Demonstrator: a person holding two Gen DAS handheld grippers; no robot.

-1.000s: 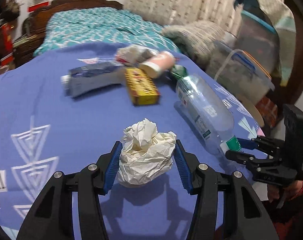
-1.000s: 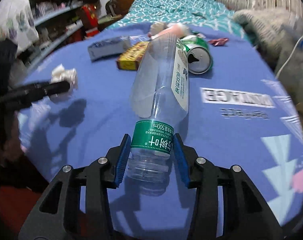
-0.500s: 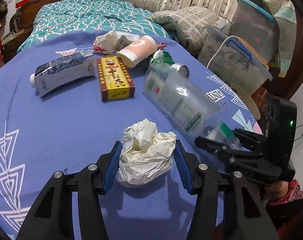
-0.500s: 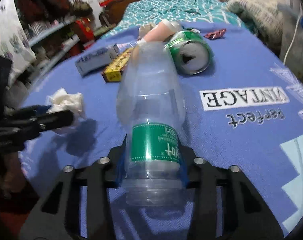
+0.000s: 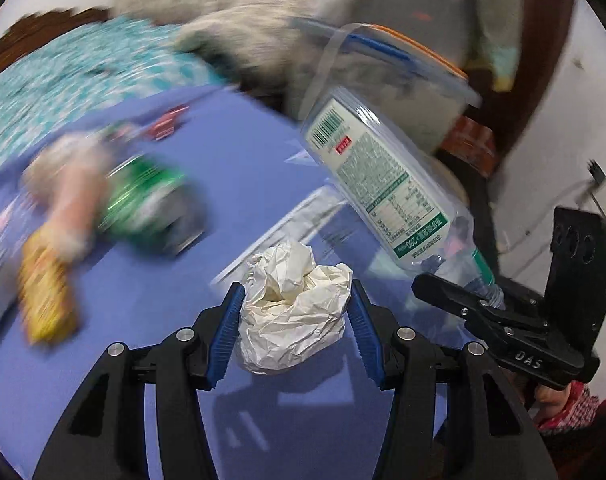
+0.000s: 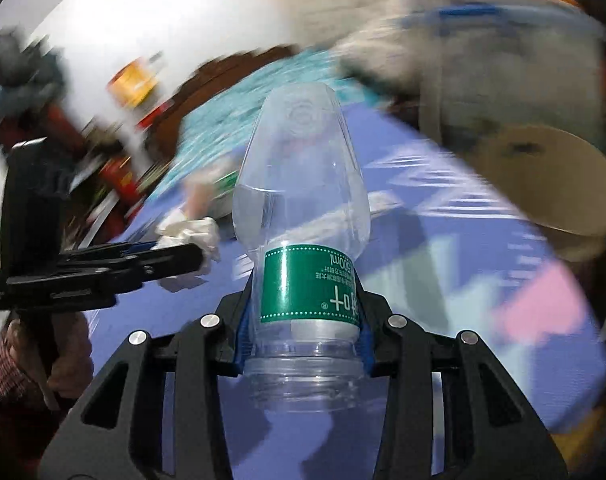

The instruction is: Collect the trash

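My left gripper [image 5: 293, 314] is shut on a crumpled white paper ball [image 5: 291, 312] and holds it above the blue bedspread [image 5: 143, 320]. My right gripper [image 6: 301, 324] is shut on the neck end of an empty clear plastic bottle [image 6: 299, 200] with a green label, lifted off the bed and pointing away. The bottle [image 5: 379, 184] and right gripper [image 5: 499, 312] also show at the right of the left wrist view. The left gripper [image 6: 175, 258] with the paper ball [image 6: 191, 234] shows at the left of the right wrist view.
A green can [image 5: 147, 200], a pinkish tube [image 5: 71, 192] and a yellow box [image 5: 45, 300] lie blurred on the bedspread. A clear storage bin [image 5: 387, 76] with a blue and orange lid stands beyond the bed. A round tan bucket rim [image 6: 543, 184] sits at the right.
Both grippers have swung to the right with their loads. The bottle has been lifted off the bed and tilted up. The views are now motion-blurred.
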